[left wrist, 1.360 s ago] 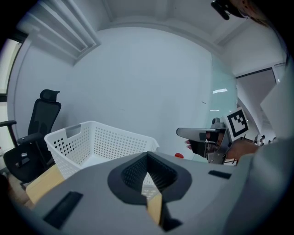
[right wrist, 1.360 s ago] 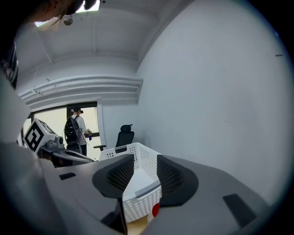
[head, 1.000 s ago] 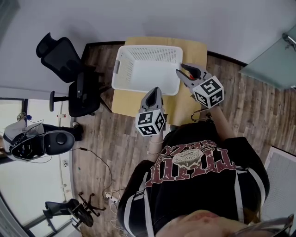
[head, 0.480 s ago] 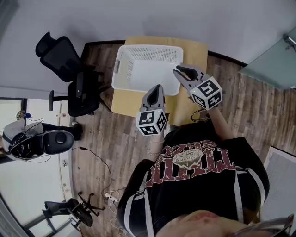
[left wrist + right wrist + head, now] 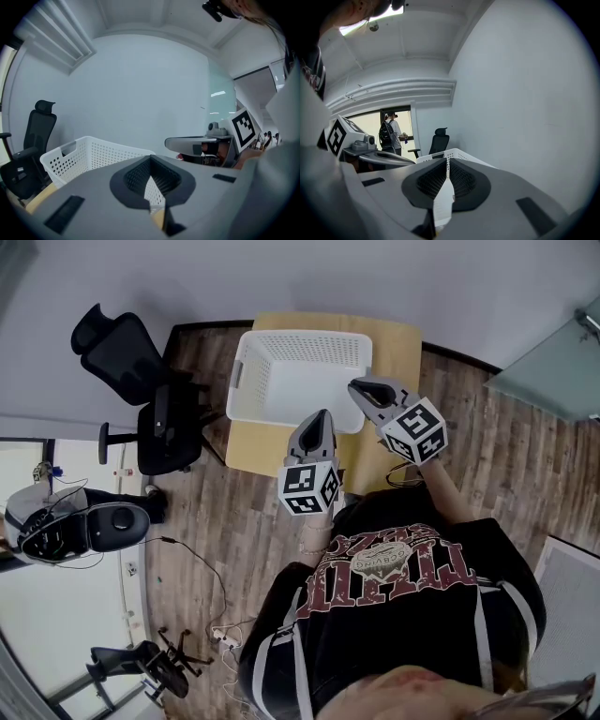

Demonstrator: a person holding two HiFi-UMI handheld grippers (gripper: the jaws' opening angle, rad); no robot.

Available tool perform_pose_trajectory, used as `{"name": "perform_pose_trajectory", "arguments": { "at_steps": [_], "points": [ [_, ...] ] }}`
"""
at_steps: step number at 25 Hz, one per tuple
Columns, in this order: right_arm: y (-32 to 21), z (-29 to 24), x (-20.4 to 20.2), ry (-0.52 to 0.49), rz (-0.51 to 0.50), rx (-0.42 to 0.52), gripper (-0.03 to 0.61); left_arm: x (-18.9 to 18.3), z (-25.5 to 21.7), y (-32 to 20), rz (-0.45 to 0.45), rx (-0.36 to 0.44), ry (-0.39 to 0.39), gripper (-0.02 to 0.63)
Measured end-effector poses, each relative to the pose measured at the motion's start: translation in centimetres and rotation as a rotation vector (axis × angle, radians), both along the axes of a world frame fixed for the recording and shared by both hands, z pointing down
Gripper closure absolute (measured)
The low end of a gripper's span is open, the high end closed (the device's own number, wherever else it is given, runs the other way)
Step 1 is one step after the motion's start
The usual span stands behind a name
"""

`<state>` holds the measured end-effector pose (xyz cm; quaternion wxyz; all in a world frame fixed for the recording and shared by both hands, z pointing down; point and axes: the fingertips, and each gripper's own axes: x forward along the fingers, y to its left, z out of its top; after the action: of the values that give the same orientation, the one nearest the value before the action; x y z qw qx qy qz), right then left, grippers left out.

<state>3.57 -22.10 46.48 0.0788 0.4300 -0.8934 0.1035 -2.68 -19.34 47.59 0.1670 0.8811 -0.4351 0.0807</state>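
Observation:
A white perforated basket (image 5: 298,379) stands on a small wooden table (image 5: 392,341). My left gripper (image 5: 317,418) hangs over the table's near edge, just in front of the basket, with its jaws shut and nothing in them. In the left gripper view the basket (image 5: 89,151) lies beyond the closed tips (image 5: 151,159). My right gripper (image 5: 358,386) hovers at the basket's near right corner, also shut and empty. Its own view shows the basket rim (image 5: 461,153) just past the tips (image 5: 447,161). A small red bit (image 5: 180,156) peeks from behind the right gripper (image 5: 192,141).
A black office chair (image 5: 131,357) stands left of the table on the wood floor. In the right gripper view a person with a backpack (image 5: 389,133) stands by a bright window. Cables and another chair base (image 5: 155,667) lie on the floor at lower left. A plain wall is behind the table.
The right gripper's jaws have gone from open to shut, and it has shifted slightly left toward the basket. Both gripper views have tilted a little upward. The left gripper stays shut.

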Motion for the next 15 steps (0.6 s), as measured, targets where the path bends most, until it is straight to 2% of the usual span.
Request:
{"name": "perform_pose_trajectory", "arguments": {
  "at_steps": [10, 15],
  "points": [
    [0.5, 0.5, -1.0, -0.053, -0.03, -0.035, 0.558, 0.5, -0.7, 0.0, 0.019, 0.011, 0.018, 0.566],
    [1.0, 0.7, -1.2, -0.04, -0.046, -0.027, 0.558, 0.7, -0.5, 0.0, 0.015, 0.012, 0.014, 0.566]
  ]
}}
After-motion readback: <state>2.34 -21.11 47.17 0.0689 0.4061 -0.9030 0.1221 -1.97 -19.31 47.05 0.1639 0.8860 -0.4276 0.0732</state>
